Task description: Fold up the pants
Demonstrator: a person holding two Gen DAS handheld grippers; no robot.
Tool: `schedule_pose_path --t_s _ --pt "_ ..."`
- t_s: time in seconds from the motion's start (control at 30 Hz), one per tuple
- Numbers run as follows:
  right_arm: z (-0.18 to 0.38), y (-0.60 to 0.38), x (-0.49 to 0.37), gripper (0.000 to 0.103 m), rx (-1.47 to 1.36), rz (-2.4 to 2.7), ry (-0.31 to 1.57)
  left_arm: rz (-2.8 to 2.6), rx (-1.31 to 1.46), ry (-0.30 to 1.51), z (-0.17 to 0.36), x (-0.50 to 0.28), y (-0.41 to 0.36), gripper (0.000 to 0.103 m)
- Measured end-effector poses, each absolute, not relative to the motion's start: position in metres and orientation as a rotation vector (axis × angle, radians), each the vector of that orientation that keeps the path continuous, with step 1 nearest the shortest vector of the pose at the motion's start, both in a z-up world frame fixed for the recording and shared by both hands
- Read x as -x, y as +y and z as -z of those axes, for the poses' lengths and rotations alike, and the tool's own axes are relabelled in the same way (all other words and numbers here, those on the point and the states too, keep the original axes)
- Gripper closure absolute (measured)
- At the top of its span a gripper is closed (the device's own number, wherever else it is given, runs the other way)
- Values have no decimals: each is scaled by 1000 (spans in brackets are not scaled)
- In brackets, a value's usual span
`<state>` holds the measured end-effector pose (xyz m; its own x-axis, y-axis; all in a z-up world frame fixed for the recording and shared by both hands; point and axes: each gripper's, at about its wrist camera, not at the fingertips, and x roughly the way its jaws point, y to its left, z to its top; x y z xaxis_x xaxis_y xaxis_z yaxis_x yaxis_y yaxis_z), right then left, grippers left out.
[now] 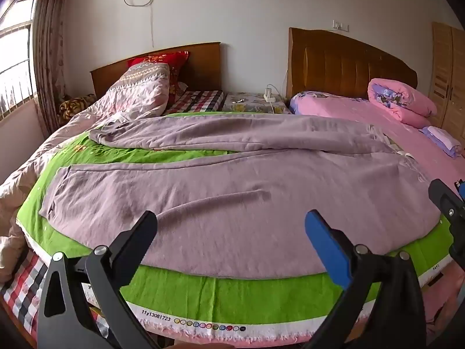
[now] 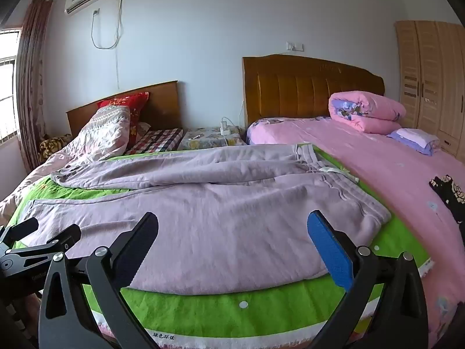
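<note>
Lilac pants (image 1: 221, 192) lie spread on a green cloth (image 1: 232, 293) on the bed, legs reaching left, waistband at the right. In the right wrist view the pants (image 2: 221, 212) show their waistband at the right, and the far leg is rumpled. My left gripper (image 1: 232, 229) is open and empty, hovering over the near edge of the pants. My right gripper (image 2: 232, 232) is open and empty, above the near edge close to the waist. The right gripper shows at the left wrist view's right edge (image 1: 447, 200); the left gripper shows at the right wrist view's left edge (image 2: 37, 241).
A pink bed (image 2: 377, 168) with a rolled pink quilt (image 2: 366, 110) lies to the right. A rumpled quilt (image 1: 136, 93) and red pillow (image 1: 171, 61) lie at the back left. A nightstand with a charger (image 1: 261, 101) stands between the headboards. A wardrobe (image 2: 430, 81) stands far right.
</note>
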<state>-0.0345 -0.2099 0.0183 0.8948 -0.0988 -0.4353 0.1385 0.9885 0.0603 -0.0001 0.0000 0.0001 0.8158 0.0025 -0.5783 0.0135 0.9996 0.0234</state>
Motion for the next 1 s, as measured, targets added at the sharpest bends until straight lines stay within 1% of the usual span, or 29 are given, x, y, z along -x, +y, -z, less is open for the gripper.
schedule_pose_path --t_s 1.0 --pt "-18 -208 34 4 -86 121 439 21 -35 638 10 0 -2 1"
